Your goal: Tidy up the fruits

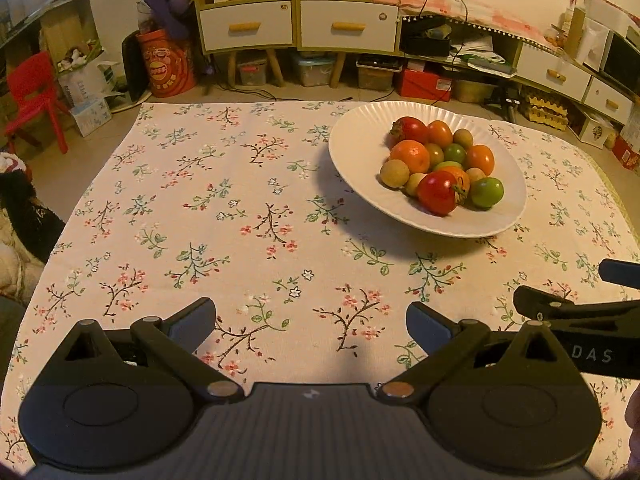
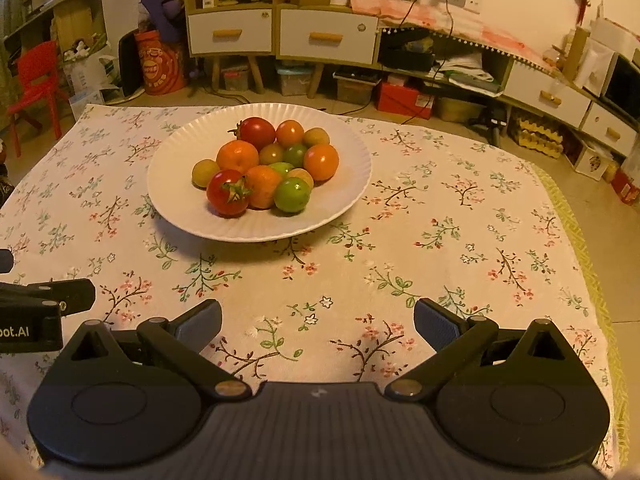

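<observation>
1. Left wrist view: the left claw [image 1: 311,326] hangs over the flowered tablecloth [image 1: 224,216] with its jaws spread wide and nothing between them. The white plate [image 1: 352,152] of fruit sits ahead and to its right, well apart from the fingertips.
2. Right wrist view: the right claw [image 2: 318,324] is likewise spread and empty. The plate [image 2: 176,184] lies ahead and slightly to its left.
3. The fruit is heaped in one pile: a red tomato [image 2: 229,197] and a green fruit [image 2: 292,195] nearest the claw, oranges [image 2: 237,156] and small yellowish fruits behind.
4. Risk: taking one fruit from the heap could nudge its neighbours, since they touch. Round fruit would likely roll over the shallow rim onto the cloth.
5. Risk: the two claws sit just beside each other; reaching for the plate together could make them collide.
6. Risk: a hard squeeze may bruise or split the soft tomato.
7. Risk: pressing down on the rim could tip the plate.
</observation>
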